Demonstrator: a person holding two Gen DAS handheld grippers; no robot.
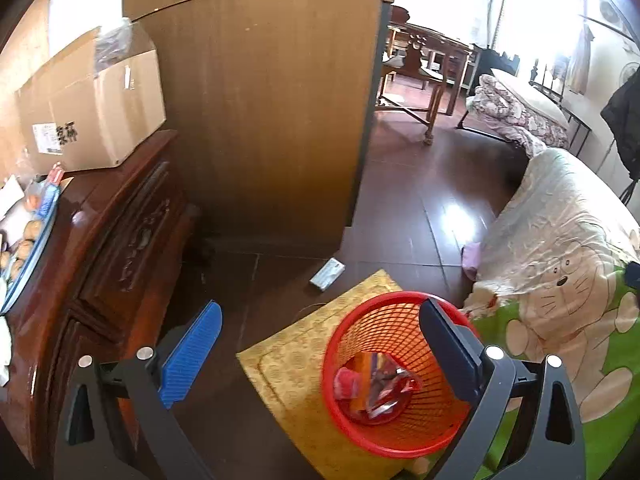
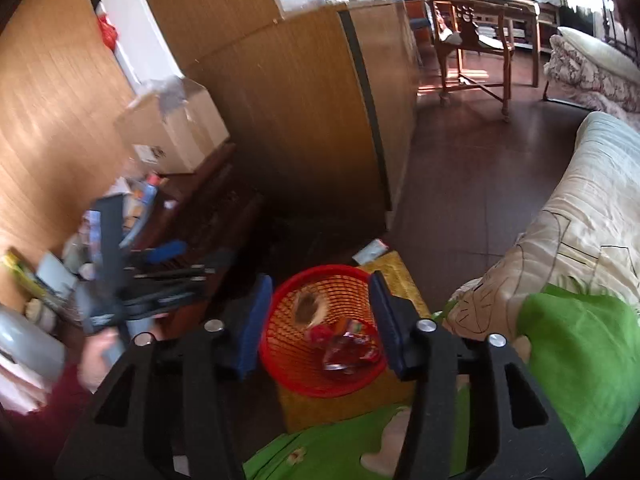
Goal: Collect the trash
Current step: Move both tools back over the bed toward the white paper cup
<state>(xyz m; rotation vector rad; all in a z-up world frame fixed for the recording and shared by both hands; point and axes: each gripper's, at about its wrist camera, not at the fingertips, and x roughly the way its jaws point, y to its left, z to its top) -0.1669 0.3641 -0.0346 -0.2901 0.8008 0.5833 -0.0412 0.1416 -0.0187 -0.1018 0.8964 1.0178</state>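
Observation:
A red mesh wastebasket stands on a yellow mat on the dark floor and holds red and orange wrappers. My left gripper is open and empty above the basket's left side. In the right wrist view the basket with the wrappers lies between the fingers of my right gripper, which is open and empty above it. A small pale packet lies on the floor beyond the mat; it also shows in the right wrist view.
A carved dark wooden cabinet with a cardboard box and food packs stands at the left. A tall wooden panel rises behind. A bed with a cartoon quilt is at the right. A chair stands far back.

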